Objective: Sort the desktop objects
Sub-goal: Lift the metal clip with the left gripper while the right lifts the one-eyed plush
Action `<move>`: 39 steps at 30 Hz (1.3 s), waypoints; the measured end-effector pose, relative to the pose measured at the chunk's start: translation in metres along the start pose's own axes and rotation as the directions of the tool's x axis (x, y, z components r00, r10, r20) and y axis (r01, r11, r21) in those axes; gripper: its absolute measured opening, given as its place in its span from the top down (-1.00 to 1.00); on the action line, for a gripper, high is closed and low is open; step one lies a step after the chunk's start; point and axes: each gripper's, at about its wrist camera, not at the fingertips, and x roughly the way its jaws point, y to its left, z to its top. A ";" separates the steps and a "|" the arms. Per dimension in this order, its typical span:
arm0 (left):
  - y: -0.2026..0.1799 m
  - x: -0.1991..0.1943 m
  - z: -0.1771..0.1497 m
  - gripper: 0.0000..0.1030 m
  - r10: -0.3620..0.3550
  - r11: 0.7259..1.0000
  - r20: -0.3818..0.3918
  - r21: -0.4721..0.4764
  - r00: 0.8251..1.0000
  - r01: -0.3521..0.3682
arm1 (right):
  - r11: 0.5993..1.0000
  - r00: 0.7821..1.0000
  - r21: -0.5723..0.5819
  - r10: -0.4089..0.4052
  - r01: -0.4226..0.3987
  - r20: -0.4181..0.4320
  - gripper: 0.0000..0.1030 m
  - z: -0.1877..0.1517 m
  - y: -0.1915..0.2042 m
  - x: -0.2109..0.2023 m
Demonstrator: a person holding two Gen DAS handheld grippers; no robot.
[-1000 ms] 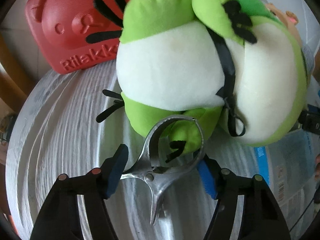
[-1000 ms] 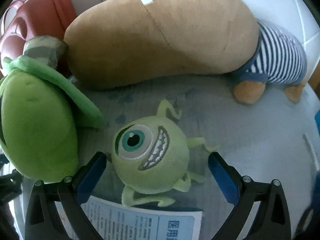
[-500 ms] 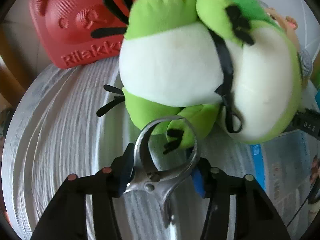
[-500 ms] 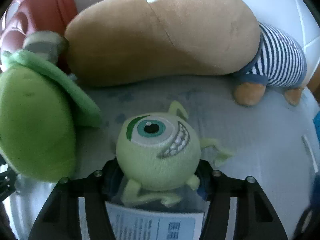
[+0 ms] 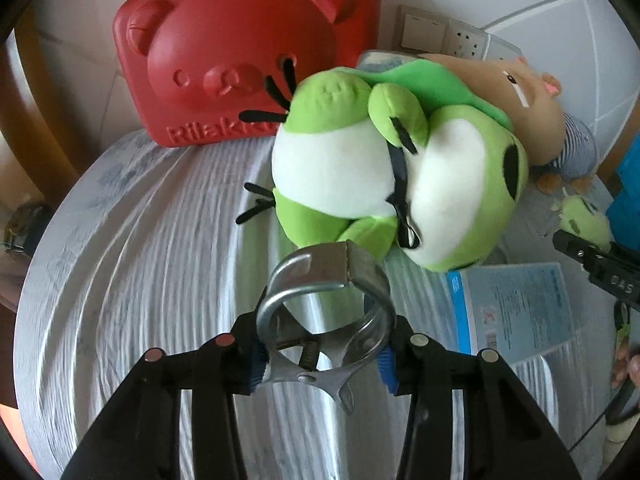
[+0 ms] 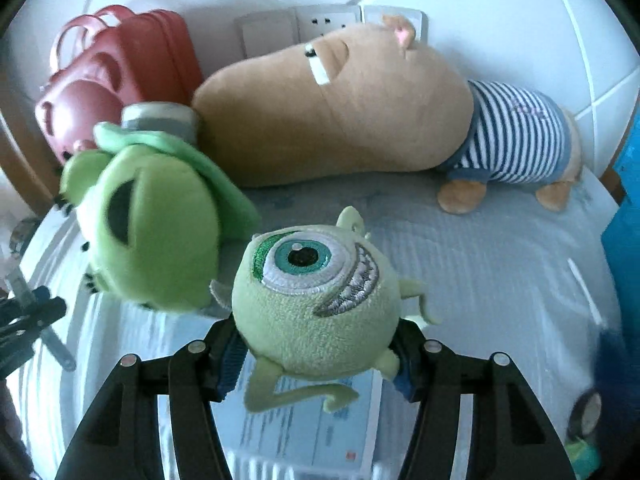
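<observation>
Metal clip in the left gripper point(image 5: 322, 354), one-eyed plush in the right gripper point(image 6: 316, 364), both clear of the round table point(image 5: 132, 240).

The left jaws have just been closing and now clamp the shiny metal clip point(image 5: 324, 312) by its looped sides; that hard, curved metal could twist or slide out between the pads, I judge, since only narrow edges are pinched. The right jaws, which also just closed, squeeze the one-eyed plush point(image 6: 316, 300) low on its body, so its dangling limbs might snag the leaflet point(image 6: 312, 428) below, near the table's front edge. The green frog plush point(image 5: 396, 184) lies mid-table close to both loads and may be bumped. Only the left view shows the red bear case point(image 5: 244, 56) front-on at the back edge; only the right view shows the whole tan plush point(image 6: 340, 108) in its striped shirt.
</observation>
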 end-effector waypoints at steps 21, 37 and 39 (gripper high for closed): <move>0.011 0.063 -0.018 0.08 0.036 0.996 -0.133 0.082 0.990 -0.025 | 0.996 0.995 -0.022 0.086 -0.087 -0.056 -0.15 -0.009 0.029 0.022; -0.005 -0.024 -0.030 0.28 -0.005 1.000 -0.035 0.009 0.999 0.005 | 0.985 0.989 -0.091 0.145 -0.147 -0.031 -0.15 -0.017 0.071 -0.021; -0.009 -0.042 -0.031 0.28 -0.007 1.000 -0.012 0.008 1.000 0.007 | 0.985 0.989 -0.098 0.145 -0.146 -0.017 -0.15 -0.016 0.072 -0.035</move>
